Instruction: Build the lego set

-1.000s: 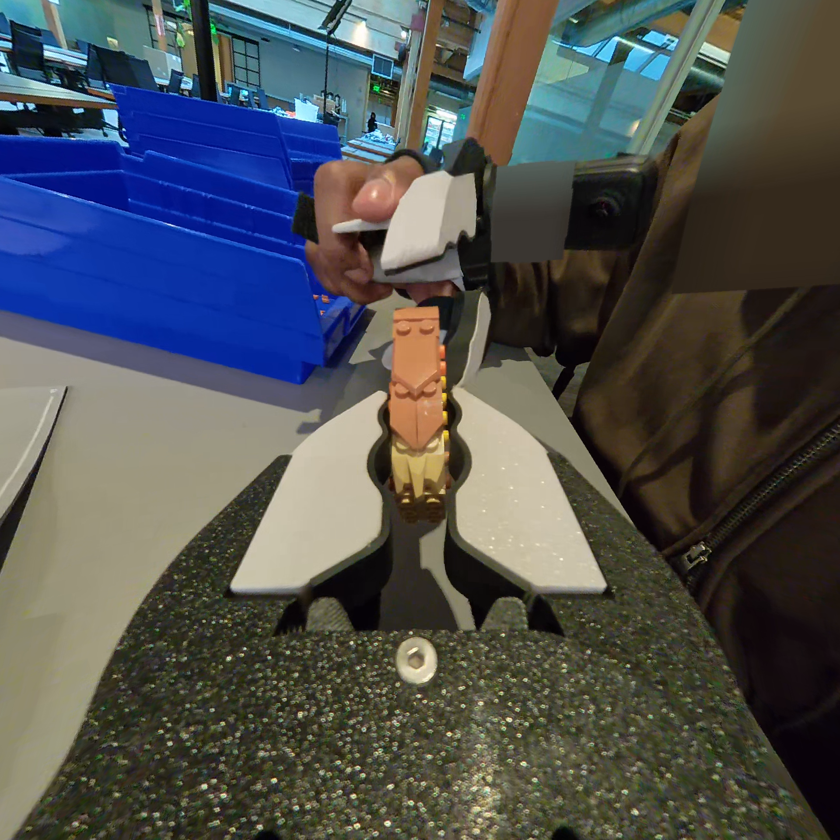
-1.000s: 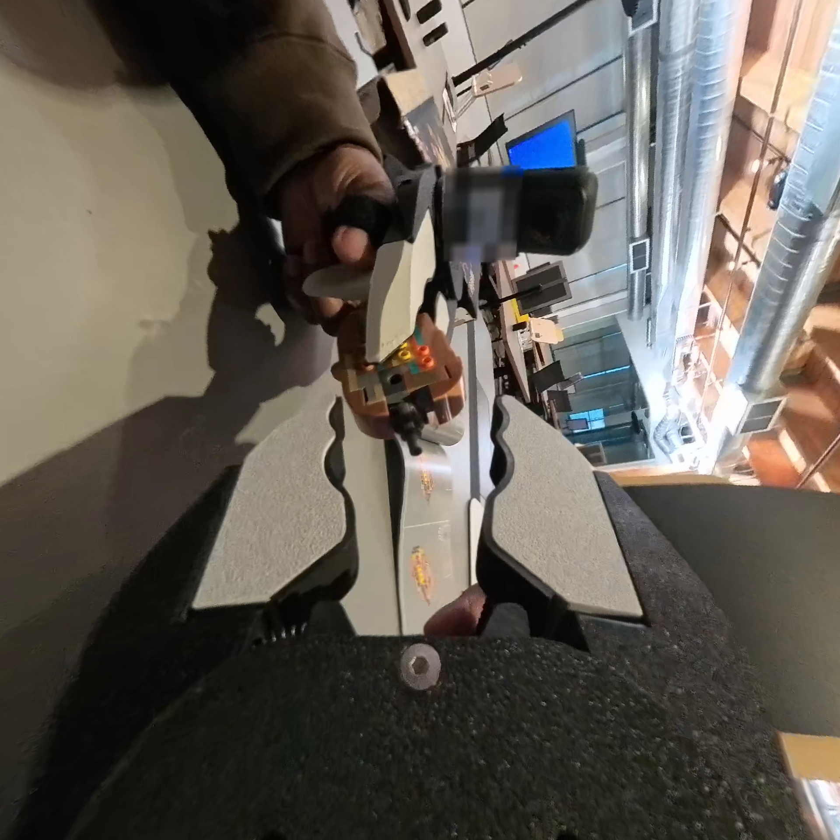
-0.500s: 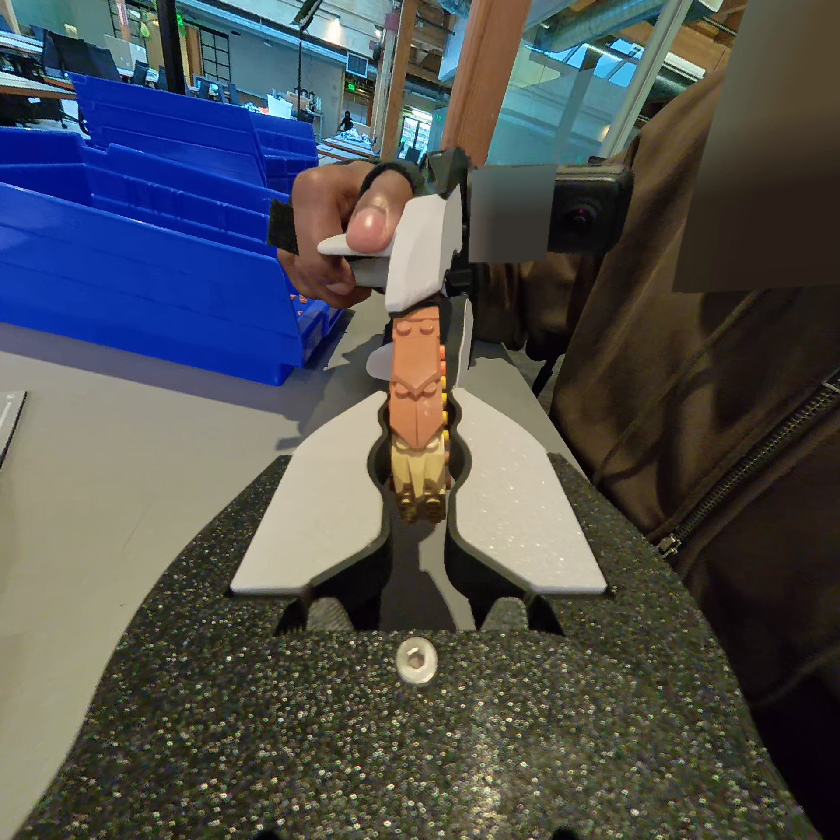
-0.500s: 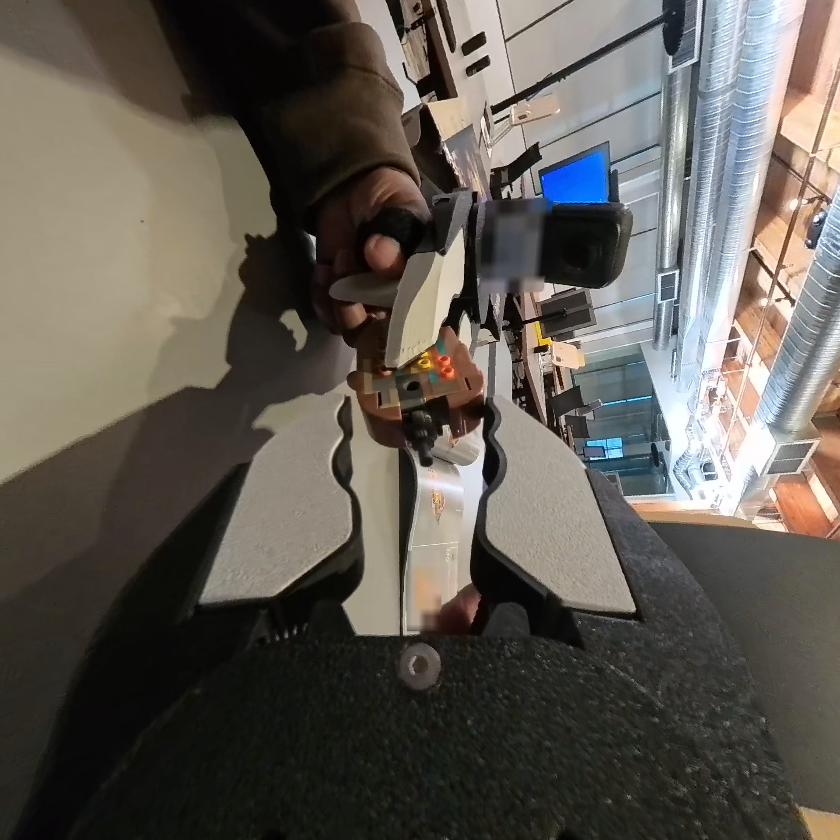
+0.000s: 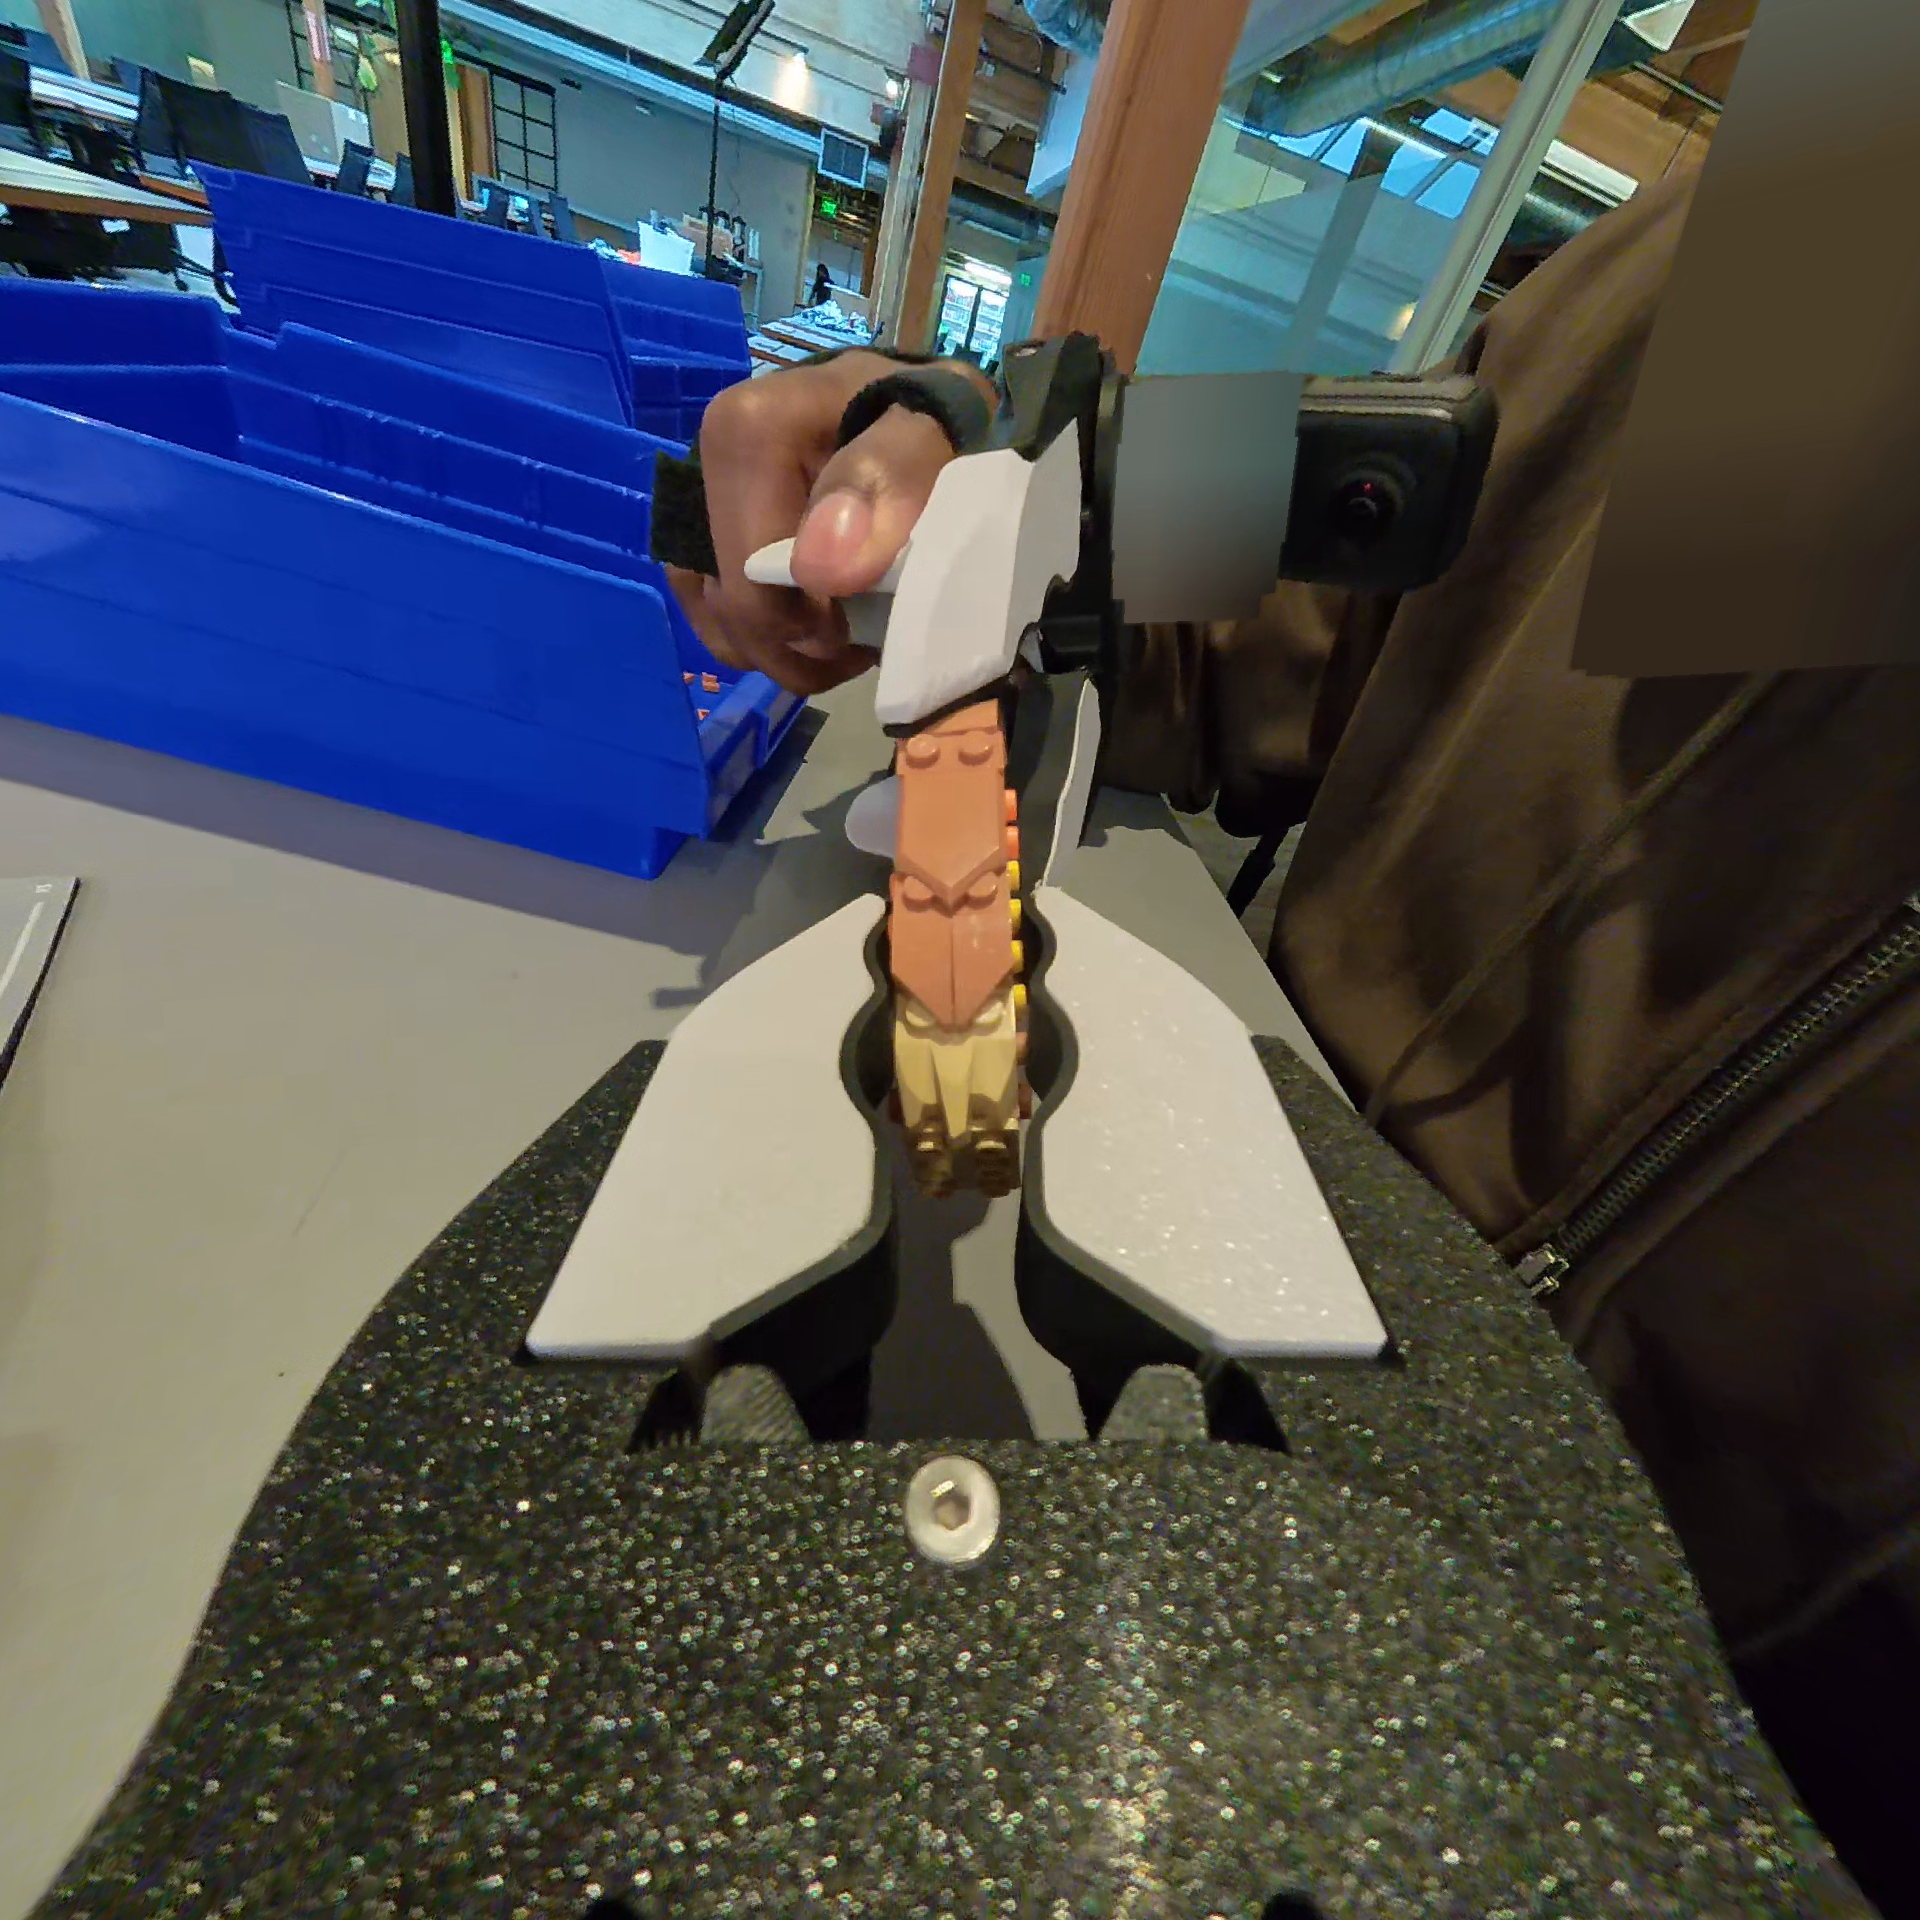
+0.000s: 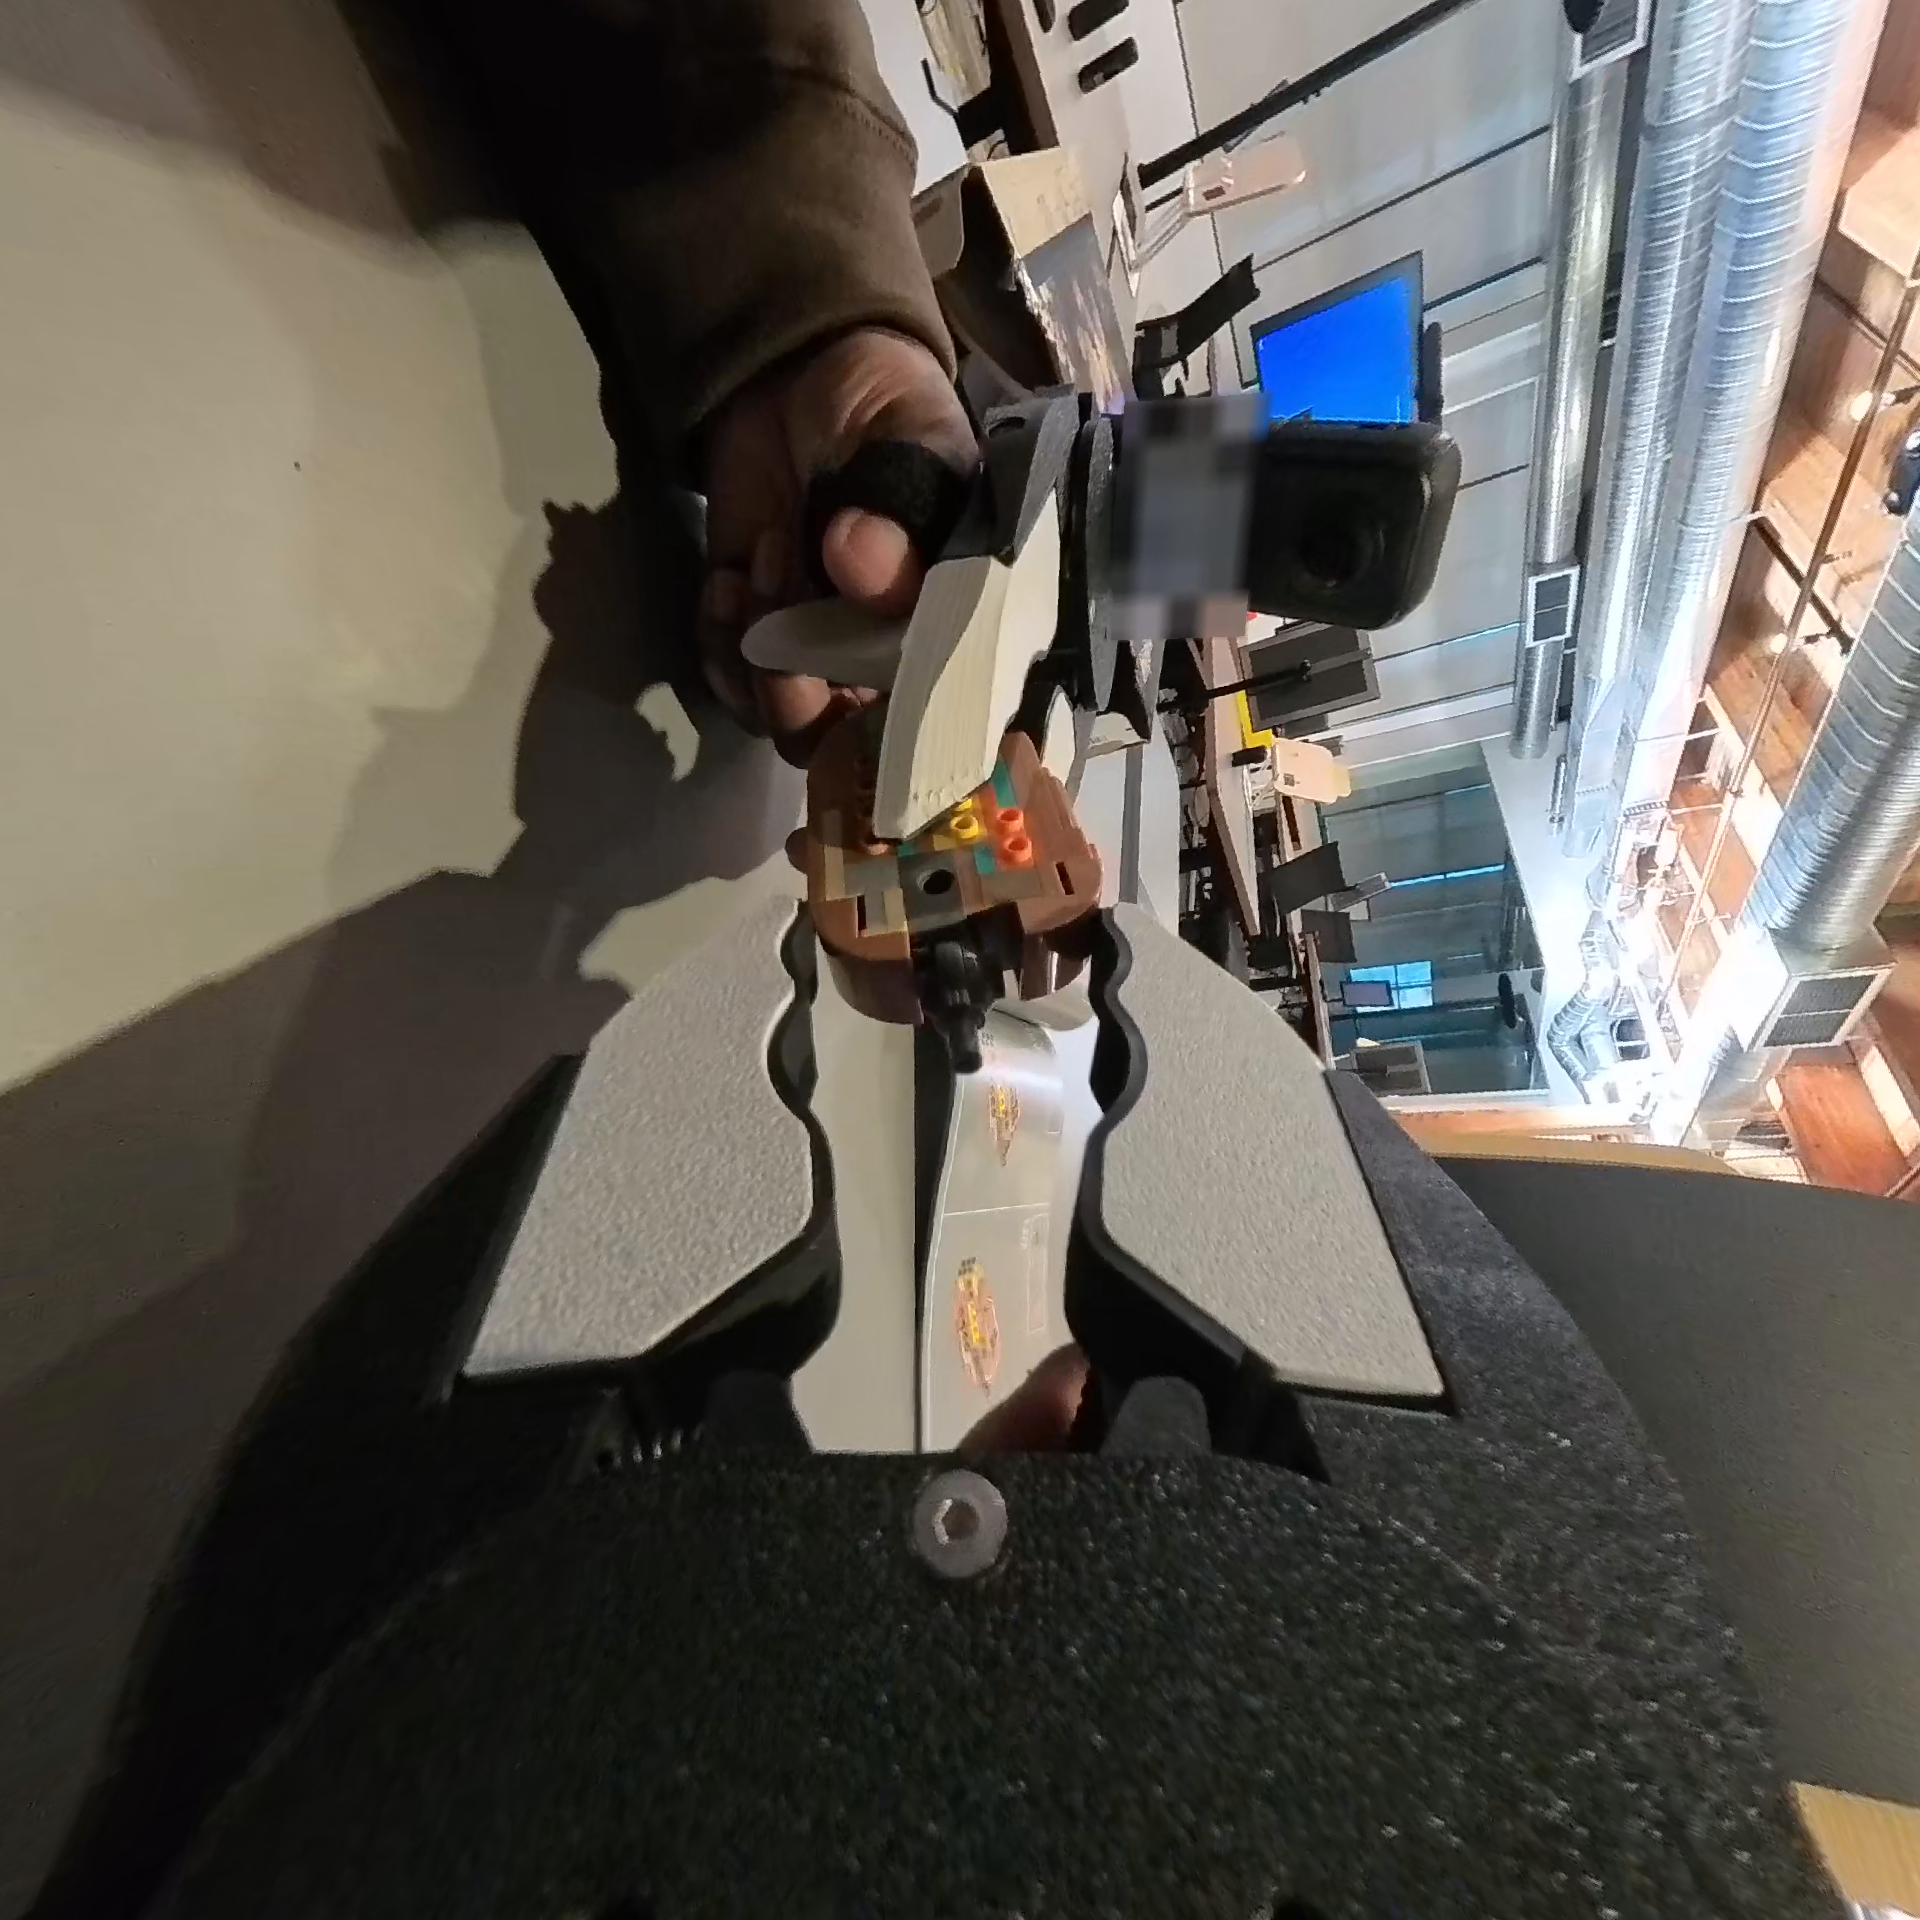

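My left gripper (image 5: 961, 920) is shut on a lego model (image 5: 951, 935) and holds it edge-on above the grey table (image 5: 312, 1039). The model has a salmon top and a tan near end. My right gripper (image 5: 1003, 727) faces it from the far side, its white fingers (image 5: 961, 582) standing either side of the model's far end. In the right wrist view the model (image 6: 935, 883) shows a brown body with orange and yellow studs and a black peg. It sits at the tips of my right gripper (image 6: 951, 925), which is open. The left gripper (image 6: 997, 790) grips it from behind.
Stacked blue bins (image 5: 364, 540) stand at the back left of the table. An instruction booklet (image 6: 987, 1195) lies on the table under the right gripper; a corner of it shows in the left wrist view (image 5: 31, 956). The person's brown jacket (image 5: 1558, 987) fills the right side. My left and right fingertips are right by each other.
The right gripper has moved closer to the model, so the model's end now sits between its open fingertips. The left gripper keeps its grip on the model.
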`<state>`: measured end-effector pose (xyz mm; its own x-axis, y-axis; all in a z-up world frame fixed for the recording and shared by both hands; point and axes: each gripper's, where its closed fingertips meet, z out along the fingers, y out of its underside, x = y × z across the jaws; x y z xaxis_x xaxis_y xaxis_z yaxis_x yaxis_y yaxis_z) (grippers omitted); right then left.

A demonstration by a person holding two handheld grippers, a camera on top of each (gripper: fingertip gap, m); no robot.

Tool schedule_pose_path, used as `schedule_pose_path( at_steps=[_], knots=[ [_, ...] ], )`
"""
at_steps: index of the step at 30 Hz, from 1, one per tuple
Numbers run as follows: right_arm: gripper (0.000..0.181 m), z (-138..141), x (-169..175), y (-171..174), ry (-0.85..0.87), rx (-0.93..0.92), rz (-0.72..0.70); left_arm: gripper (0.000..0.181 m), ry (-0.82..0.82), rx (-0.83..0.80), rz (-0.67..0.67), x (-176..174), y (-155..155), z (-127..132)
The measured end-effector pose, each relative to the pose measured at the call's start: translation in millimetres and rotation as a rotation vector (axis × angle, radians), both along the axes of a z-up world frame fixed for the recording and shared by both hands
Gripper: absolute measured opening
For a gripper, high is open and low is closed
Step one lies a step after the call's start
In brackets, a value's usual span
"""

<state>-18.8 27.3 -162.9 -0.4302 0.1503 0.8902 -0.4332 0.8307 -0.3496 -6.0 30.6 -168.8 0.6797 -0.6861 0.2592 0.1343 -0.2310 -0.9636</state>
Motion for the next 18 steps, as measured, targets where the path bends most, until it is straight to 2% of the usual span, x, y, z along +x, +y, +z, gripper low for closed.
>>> schedule_pose_path(
  at_steps=[18],
  knots=[
    [0.051, -0.1, -2.6, 1.0, 0.024, 0.015, -0.028, 0.022, -0.033, -0.019, -0.002, -2.8, 0.4, 0.2]
  ],
)
